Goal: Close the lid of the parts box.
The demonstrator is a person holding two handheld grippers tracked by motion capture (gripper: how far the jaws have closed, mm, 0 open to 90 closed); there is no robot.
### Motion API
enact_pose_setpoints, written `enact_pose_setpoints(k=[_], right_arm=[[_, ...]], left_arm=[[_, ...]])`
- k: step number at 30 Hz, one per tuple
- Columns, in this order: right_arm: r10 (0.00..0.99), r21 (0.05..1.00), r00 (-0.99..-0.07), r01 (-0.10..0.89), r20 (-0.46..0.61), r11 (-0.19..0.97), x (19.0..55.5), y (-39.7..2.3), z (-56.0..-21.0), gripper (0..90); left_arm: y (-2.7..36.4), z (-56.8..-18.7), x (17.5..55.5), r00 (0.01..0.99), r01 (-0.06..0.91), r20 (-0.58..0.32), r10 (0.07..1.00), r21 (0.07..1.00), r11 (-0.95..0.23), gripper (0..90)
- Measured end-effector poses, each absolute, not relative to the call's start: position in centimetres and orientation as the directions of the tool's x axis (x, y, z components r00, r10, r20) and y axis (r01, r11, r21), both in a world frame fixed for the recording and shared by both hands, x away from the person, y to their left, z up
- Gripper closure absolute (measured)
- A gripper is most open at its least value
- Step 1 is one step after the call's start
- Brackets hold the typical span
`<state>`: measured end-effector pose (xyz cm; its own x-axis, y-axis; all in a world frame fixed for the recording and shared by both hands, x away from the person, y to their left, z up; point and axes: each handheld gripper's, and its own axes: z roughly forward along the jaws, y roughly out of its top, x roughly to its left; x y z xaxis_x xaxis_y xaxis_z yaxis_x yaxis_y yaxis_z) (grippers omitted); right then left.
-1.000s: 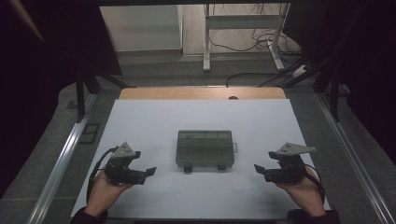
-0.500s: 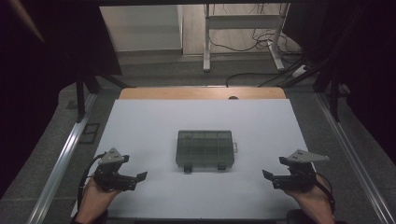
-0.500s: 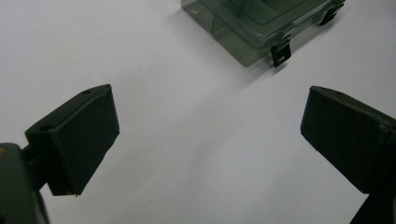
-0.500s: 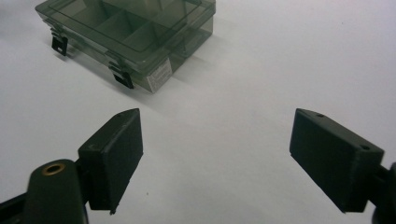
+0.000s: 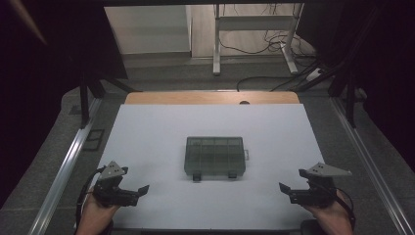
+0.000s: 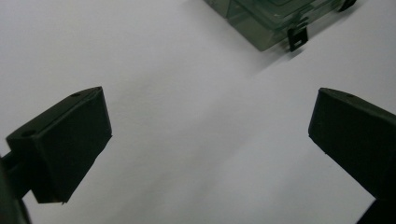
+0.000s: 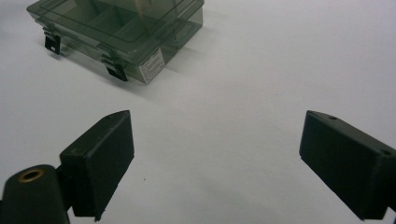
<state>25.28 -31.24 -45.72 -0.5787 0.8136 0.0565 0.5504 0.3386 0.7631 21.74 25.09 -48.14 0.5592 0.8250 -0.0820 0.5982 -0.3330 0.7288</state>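
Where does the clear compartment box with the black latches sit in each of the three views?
High view: the compartment box lies mid-table on the white table top, between the two grippers.
Left gripper view: its corner sits at the top edge, right of centre.
Right gripper view: it sits at the upper left.
Shared landmark: the black latches on its near side.

From above the near edge we look forward and down on the whole table (image 5: 161, 127), with the box (image 5: 214, 155) at its middle. On the left gripper (image 6: 205, 154) we sit low and close, facing the box (image 6: 261, 18) at the upper right. On the right gripper (image 7: 215, 163), equally low, we face the box (image 7: 116, 32) at the upper left. All three views share the box.
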Motion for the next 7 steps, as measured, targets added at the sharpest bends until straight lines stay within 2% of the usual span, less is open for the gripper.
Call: enact_pose_setpoints(k=[7], right_arm=[[0.817, 0.755, -0.573, 0.564, 0.068, 0.333, 25.44, -31.35, -45.81, 8.1]], left_arm=[[24.84, -48.23, 21.94, 0.559, 0.610, -0.076, 0.826, 0.713, -0.347, 0.2]])
